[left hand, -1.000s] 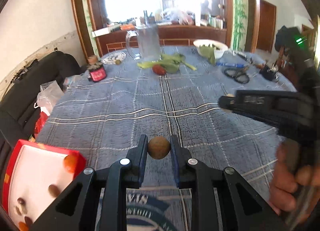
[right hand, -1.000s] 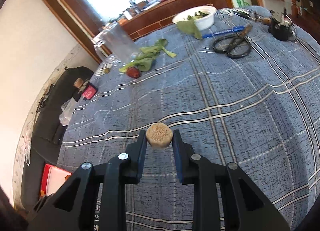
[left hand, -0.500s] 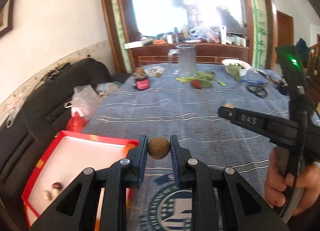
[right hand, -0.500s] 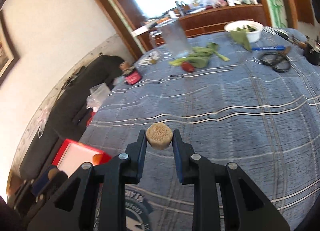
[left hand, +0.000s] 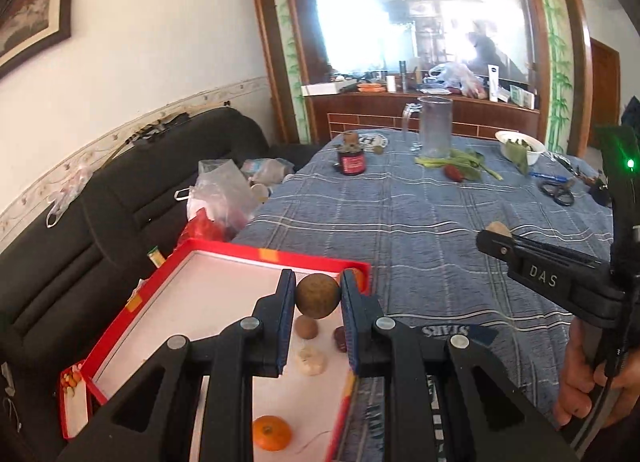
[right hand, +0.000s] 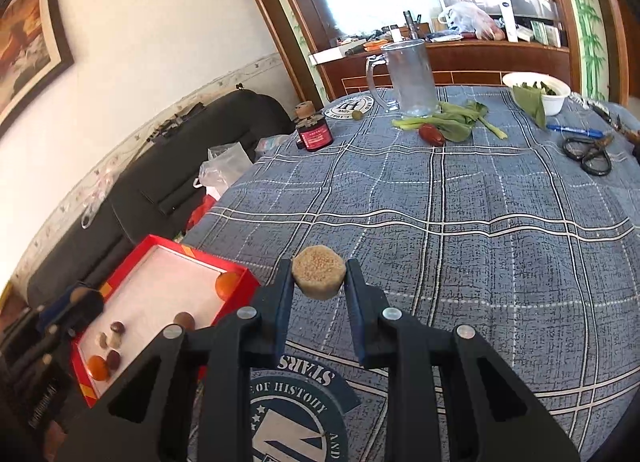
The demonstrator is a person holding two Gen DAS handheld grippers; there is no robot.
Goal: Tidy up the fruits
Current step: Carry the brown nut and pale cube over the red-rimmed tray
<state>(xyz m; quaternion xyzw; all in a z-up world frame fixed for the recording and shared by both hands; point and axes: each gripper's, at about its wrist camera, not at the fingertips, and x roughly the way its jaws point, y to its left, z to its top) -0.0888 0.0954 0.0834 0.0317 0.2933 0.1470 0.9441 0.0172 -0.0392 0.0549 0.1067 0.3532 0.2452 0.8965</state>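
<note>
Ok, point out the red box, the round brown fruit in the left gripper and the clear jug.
red box [left hand: 276, 254], left wrist view, on its far red rim.
round brown fruit [left hand: 317, 295], left wrist view, middle of its front face.
clear jug [right hand: 410, 77], right wrist view, middle of its body.

Both wrist views face across the table [left hand: 400, 221], sharing the red tray [right hand: 168, 246].

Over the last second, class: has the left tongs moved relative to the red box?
Yes. The left tongs, shut on the round brown fruit, have swung left from over the tablecloth to above the red box.
</note>
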